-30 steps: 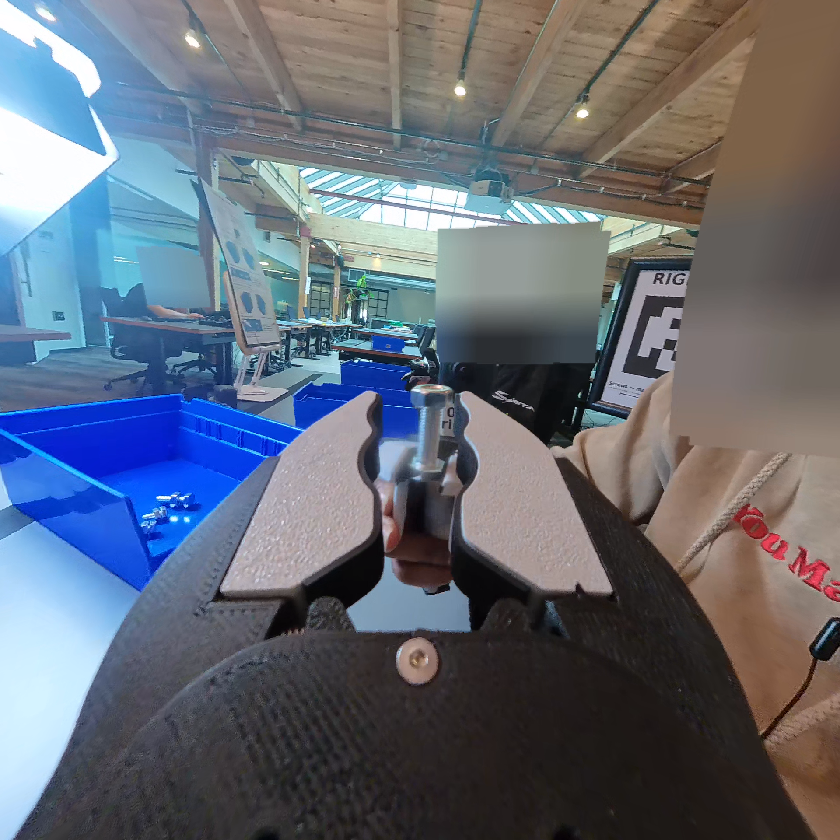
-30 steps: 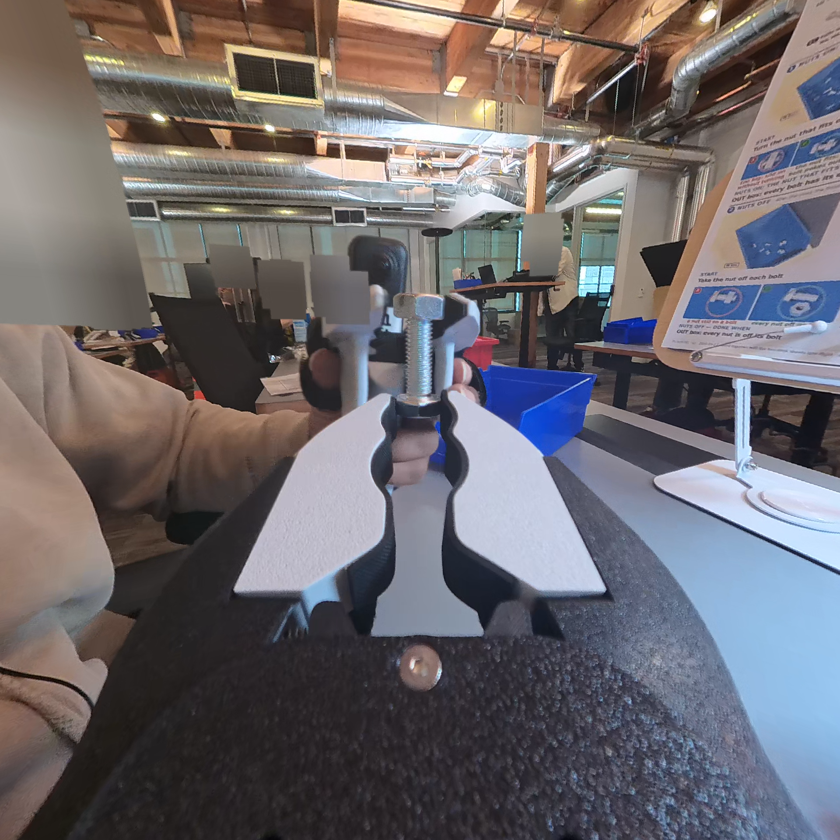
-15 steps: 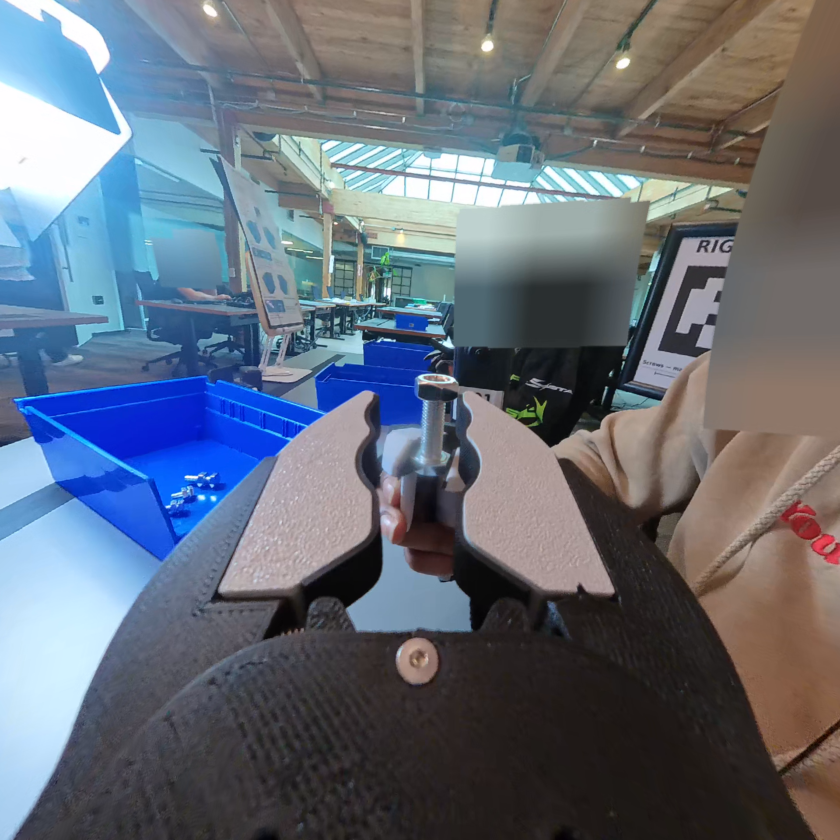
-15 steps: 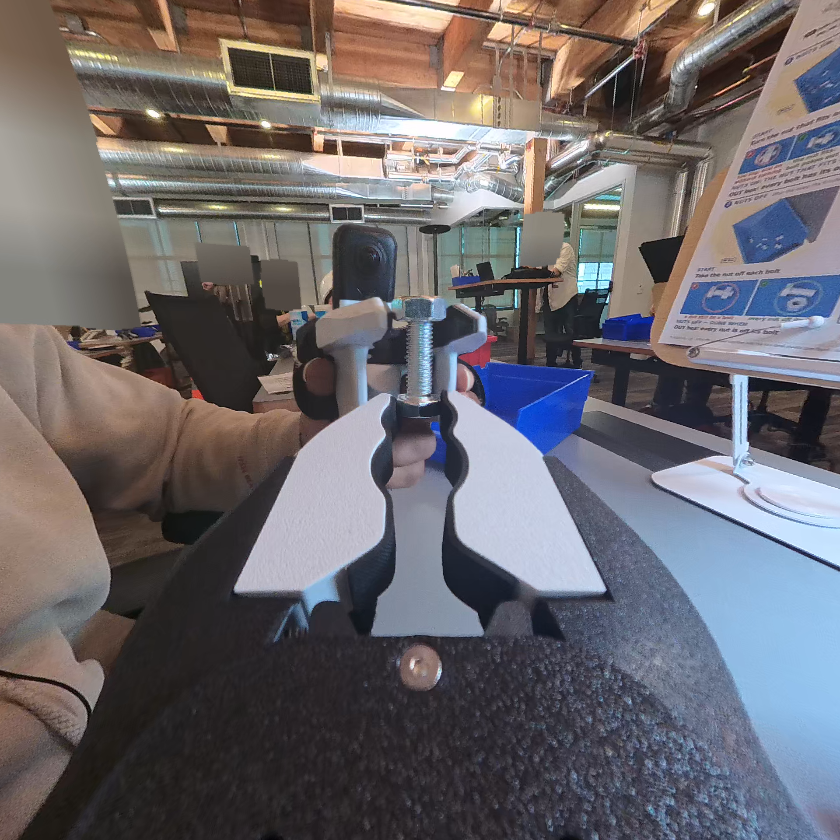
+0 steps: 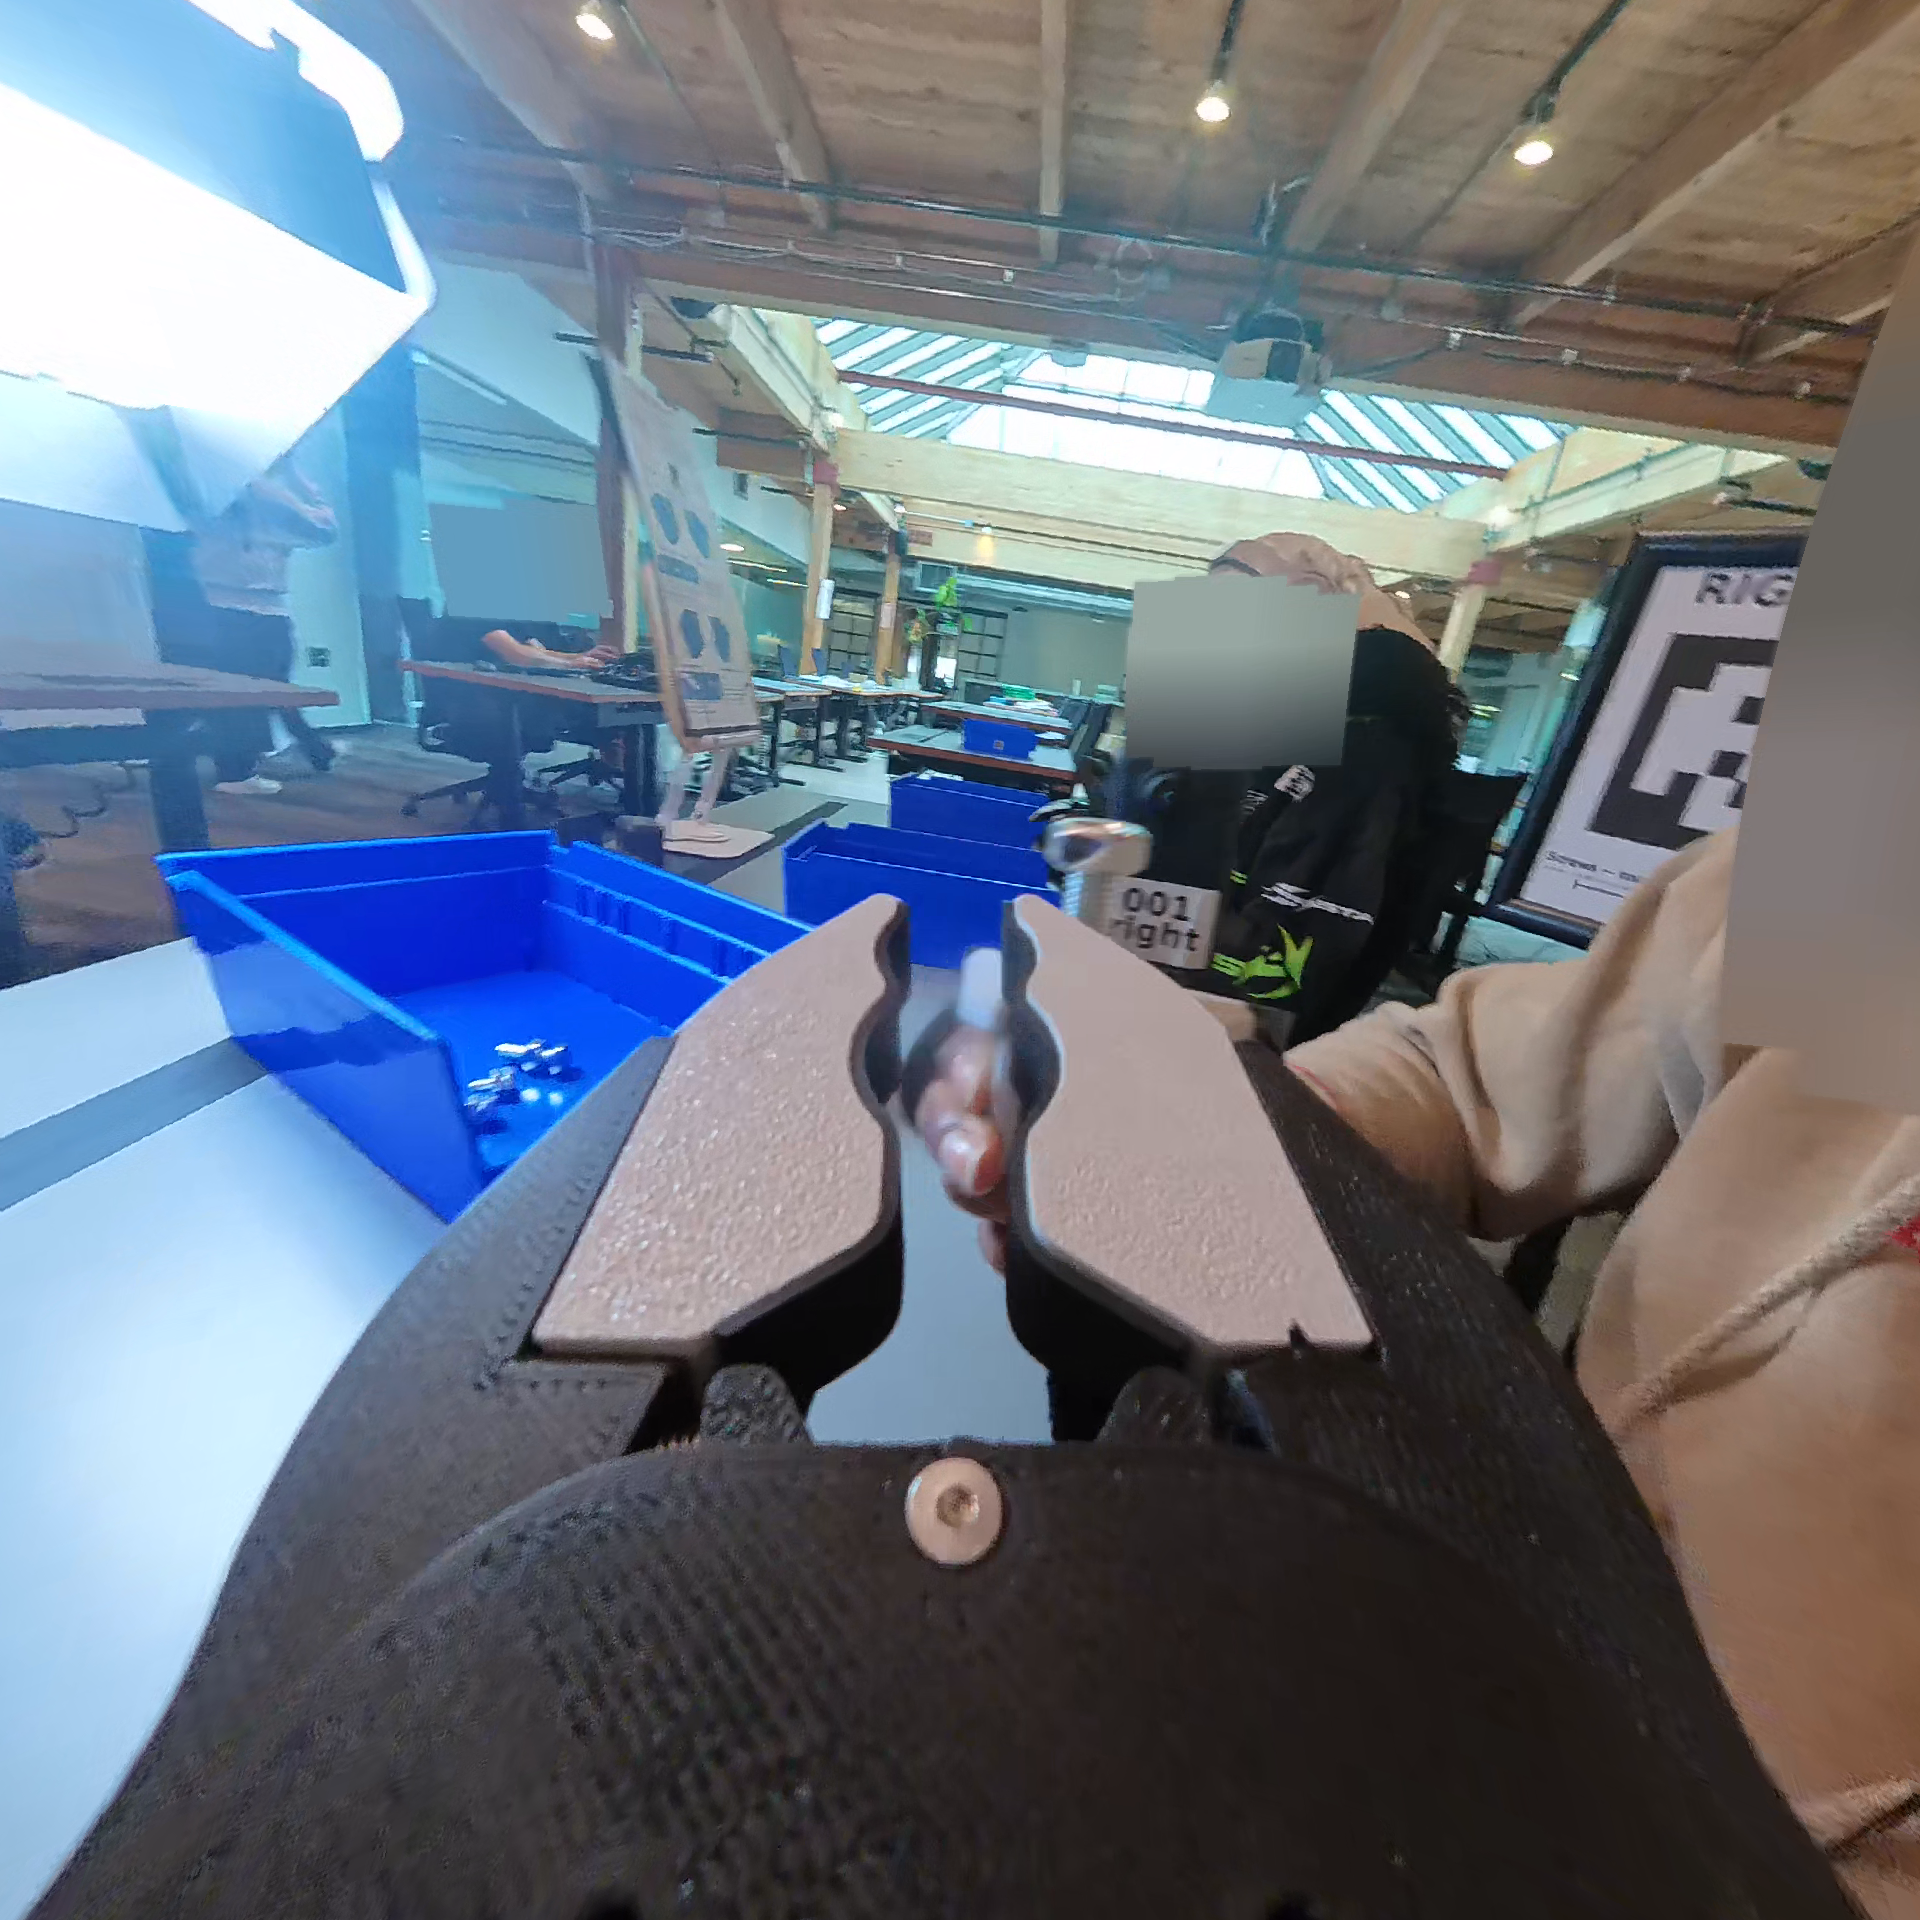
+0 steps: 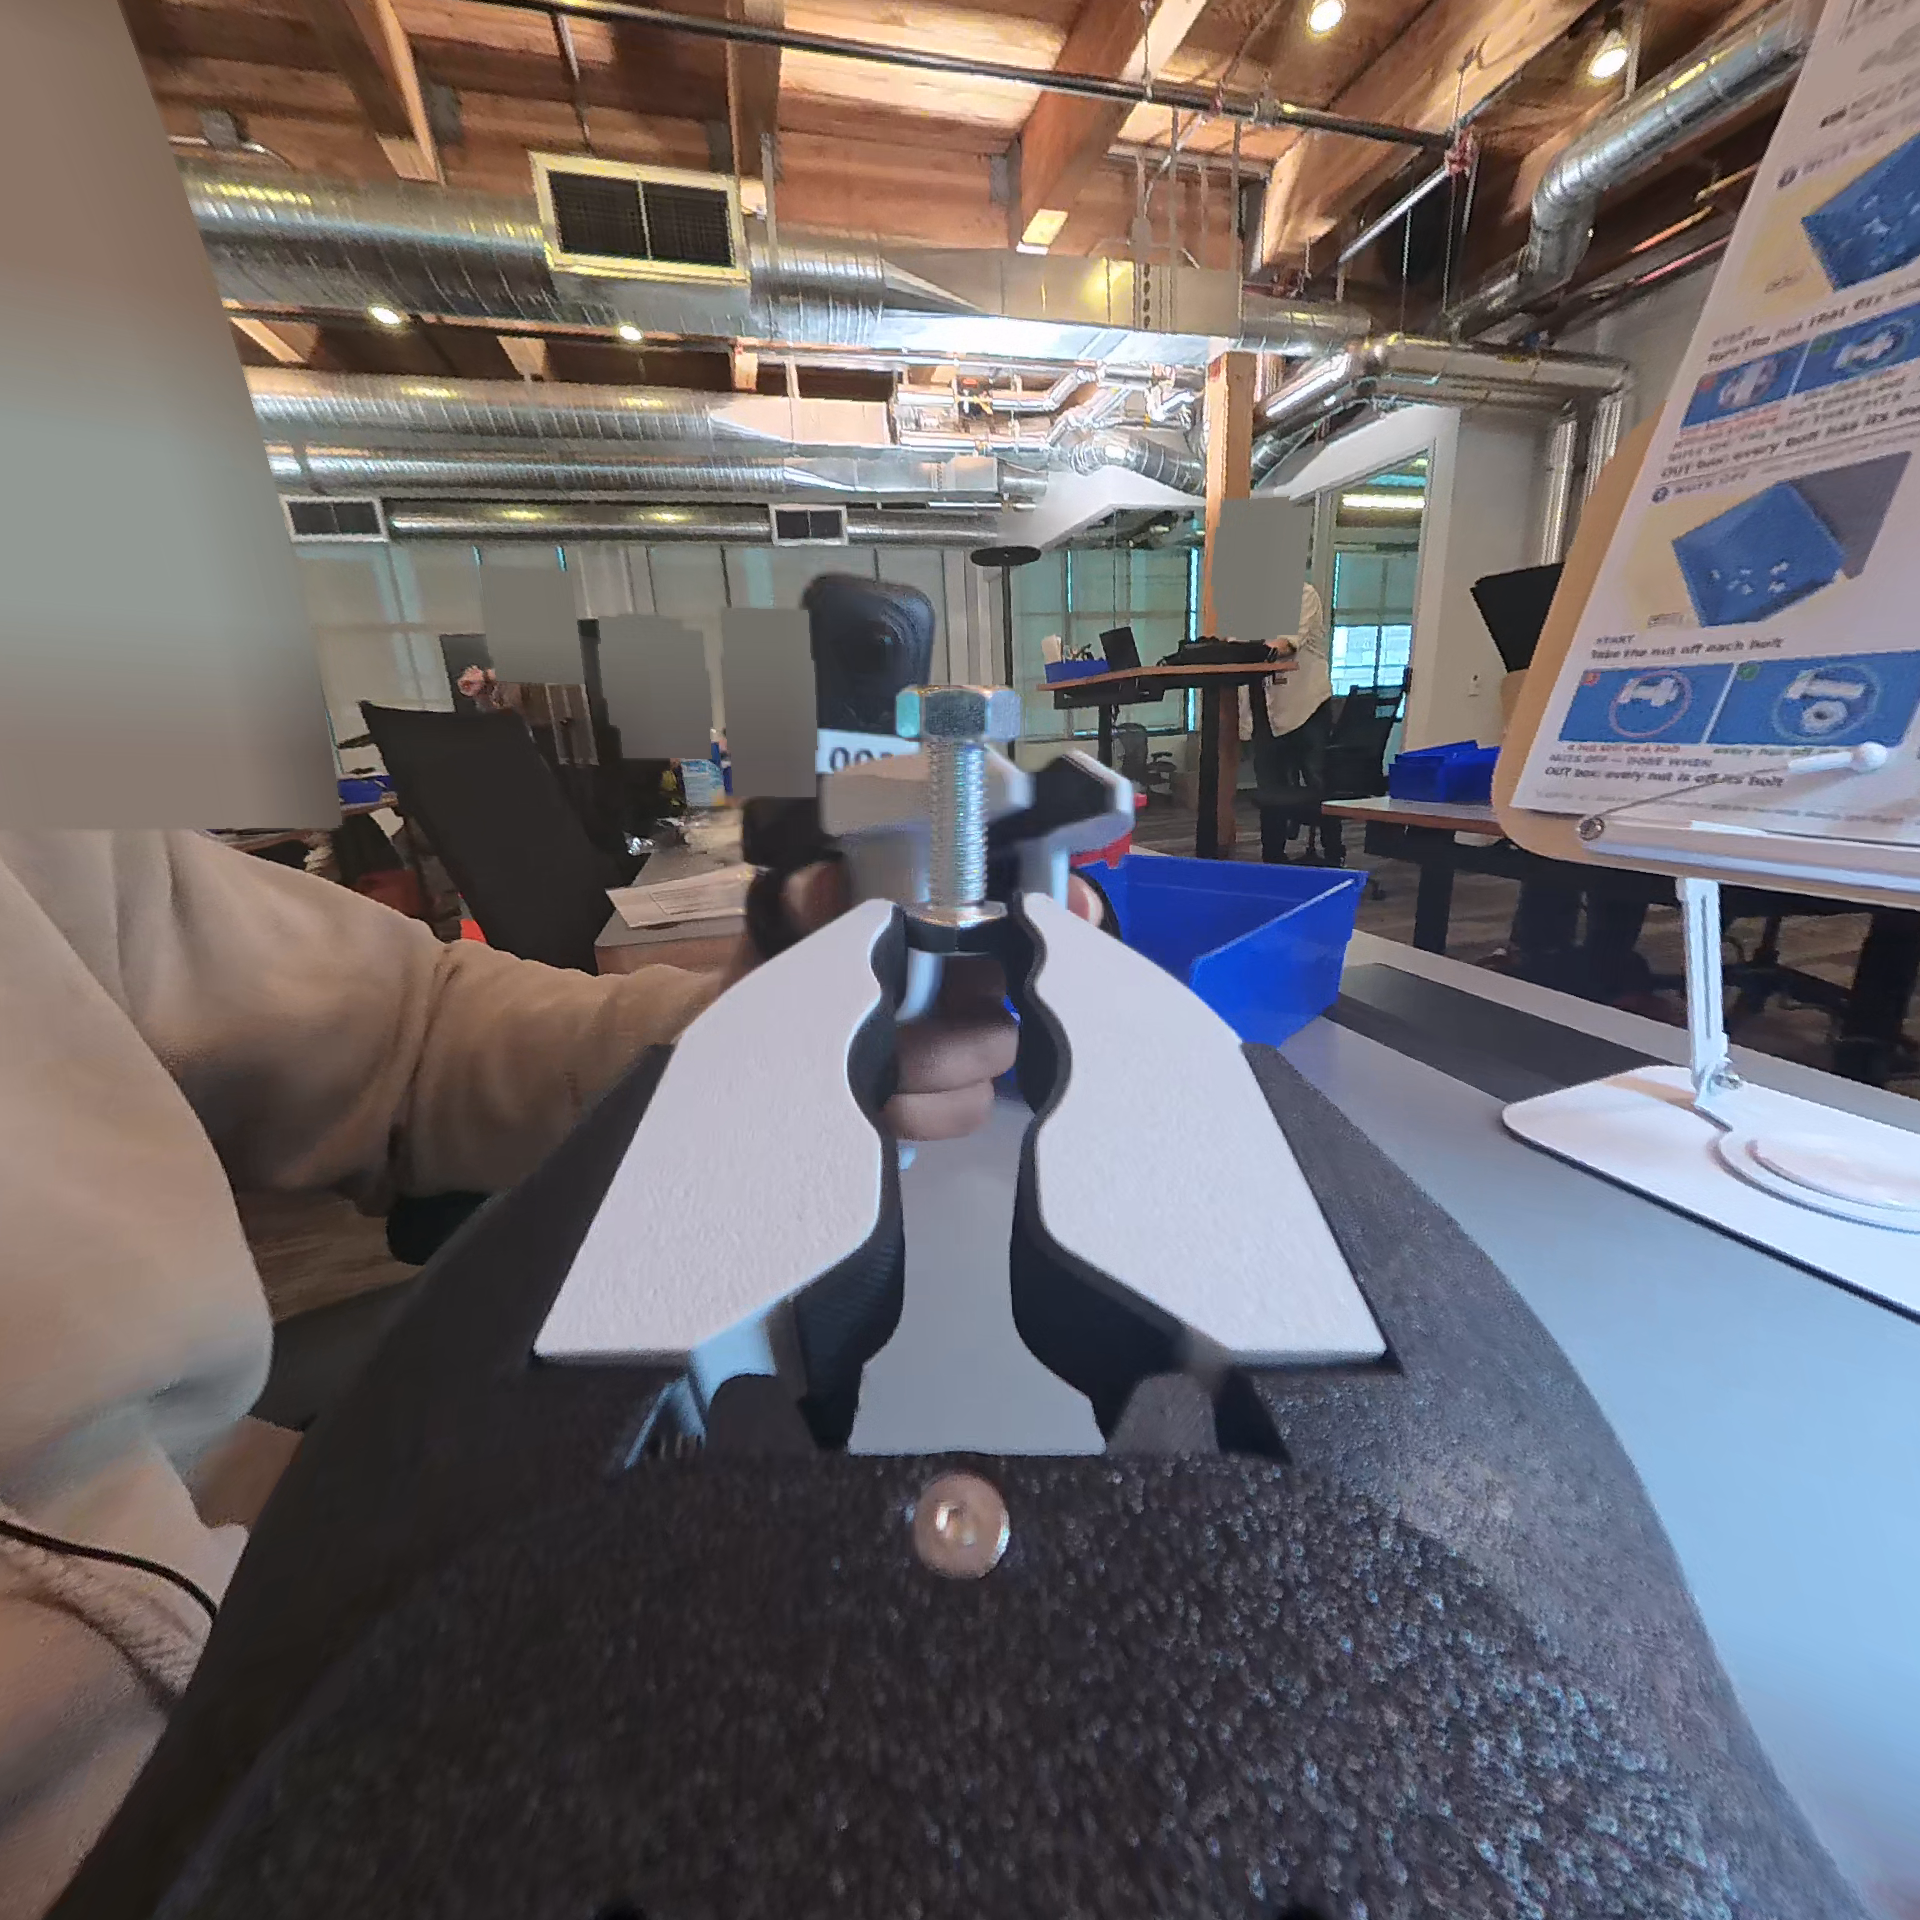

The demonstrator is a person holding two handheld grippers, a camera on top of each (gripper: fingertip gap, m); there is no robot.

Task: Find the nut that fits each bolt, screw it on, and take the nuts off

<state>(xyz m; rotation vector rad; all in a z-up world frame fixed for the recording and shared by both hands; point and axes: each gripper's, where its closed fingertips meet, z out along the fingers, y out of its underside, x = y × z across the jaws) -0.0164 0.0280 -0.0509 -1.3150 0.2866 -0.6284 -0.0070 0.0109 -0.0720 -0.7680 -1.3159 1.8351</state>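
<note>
Since half a second ago the left gripper has let go of the bolt and slid off to one side; its jaws now stand slightly apart with nothing between them, and only a blurred hand shows beyond. The bolt stands upright, head on top, with its nut pinched between the tips of the right gripper. In the left wrist view the bolt head sits just right of the empty fingertips. To the left, a blue bin on the white table holds a few small bolts.
</note>
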